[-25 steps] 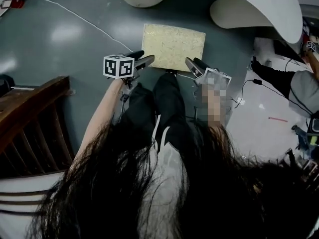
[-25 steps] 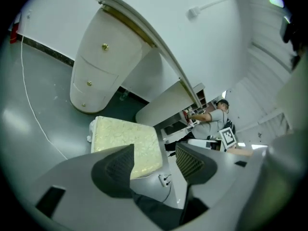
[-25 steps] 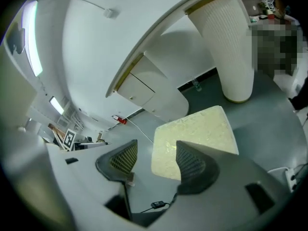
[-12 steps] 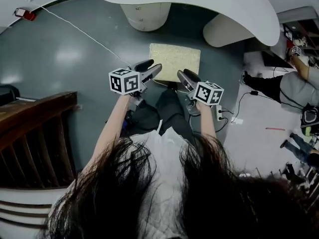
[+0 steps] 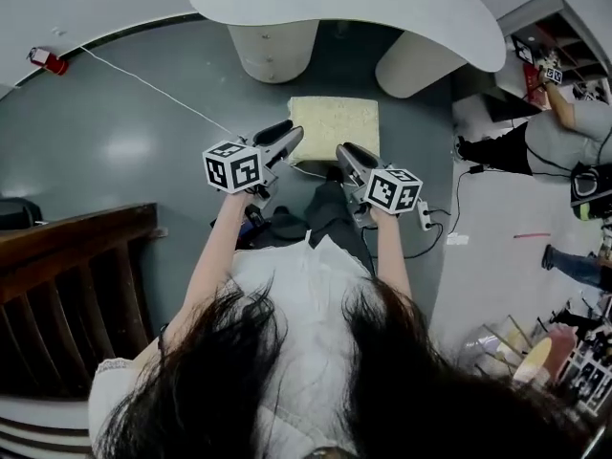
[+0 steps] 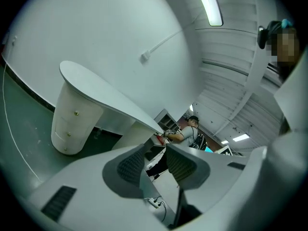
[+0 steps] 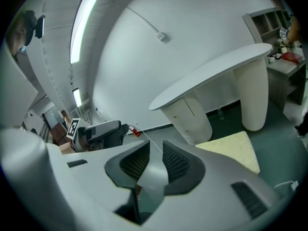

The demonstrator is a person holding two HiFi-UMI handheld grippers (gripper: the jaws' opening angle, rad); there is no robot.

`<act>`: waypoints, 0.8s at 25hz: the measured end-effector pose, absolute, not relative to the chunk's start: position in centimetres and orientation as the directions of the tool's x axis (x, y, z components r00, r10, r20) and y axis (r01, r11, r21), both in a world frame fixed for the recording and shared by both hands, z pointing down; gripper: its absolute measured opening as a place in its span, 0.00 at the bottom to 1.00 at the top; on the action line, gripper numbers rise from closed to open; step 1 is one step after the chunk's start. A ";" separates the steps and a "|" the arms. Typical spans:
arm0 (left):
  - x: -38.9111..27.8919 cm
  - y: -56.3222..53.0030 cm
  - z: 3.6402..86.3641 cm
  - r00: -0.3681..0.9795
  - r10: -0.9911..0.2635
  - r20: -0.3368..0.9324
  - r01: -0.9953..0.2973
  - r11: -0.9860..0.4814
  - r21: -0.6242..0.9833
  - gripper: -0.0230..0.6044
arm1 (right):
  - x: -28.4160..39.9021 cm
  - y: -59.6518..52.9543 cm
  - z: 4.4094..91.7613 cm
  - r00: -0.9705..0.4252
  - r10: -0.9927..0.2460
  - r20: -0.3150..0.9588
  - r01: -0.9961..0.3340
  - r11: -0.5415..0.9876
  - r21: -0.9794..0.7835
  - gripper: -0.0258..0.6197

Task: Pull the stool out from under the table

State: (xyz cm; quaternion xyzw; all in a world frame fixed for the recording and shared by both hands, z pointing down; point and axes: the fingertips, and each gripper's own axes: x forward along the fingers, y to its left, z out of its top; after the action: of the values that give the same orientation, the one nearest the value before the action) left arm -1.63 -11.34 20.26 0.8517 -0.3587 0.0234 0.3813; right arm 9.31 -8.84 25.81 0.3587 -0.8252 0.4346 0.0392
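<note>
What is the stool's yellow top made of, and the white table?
Stool: pale yellow, speckled and matte, so perhaps pressed chipboard or foam; I can't tell which. Table: smooth, plain white with a soft sheen, probably painted board or plastic.

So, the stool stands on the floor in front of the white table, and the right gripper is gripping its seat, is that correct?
Not quite. The right gripper grips nothing: the right gripper view shows its jaws closing on empty air, apart from the stool. The stool does stand on the floor in front of the white table.
</note>
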 end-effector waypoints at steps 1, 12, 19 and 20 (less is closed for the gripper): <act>-2.2 -10.5 20.1 0.748 -0.587 0.311 -0.624 -0.461 0.631 0.27 | 8.7 -7.7 25.7 -0.736 -0.562 0.377 -0.629 0.362 -0.688 0.18; -1.7 -5.1 19.9 0.754 -0.594 0.281 -0.606 -0.464 0.646 0.26 | 8.9 -1.7 24.4 -0.749 -0.532 0.394 -0.632 0.399 -0.664 0.16; -1.1 -1.3 19.1 0.730 -0.625 0.276 -0.621 -0.439 0.650 0.25 | 8.8 1.1 23.1 -0.781 -0.496 0.380 -0.605 0.449 -0.657 0.16; -0.8 -0.5 19.1 0.727 -0.628 0.278 -0.625 -0.438 0.646 0.25 | 9.0 1.8 23.1 -0.784 -0.494 0.377 -0.602 0.454 -0.657 0.16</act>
State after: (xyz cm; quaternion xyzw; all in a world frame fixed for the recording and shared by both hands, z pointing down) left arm -0.84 -0.53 19.10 0.8479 -0.3694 -0.0018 0.3801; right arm 8.95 1.83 23.08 0.3223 -0.8501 0.4114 0.0655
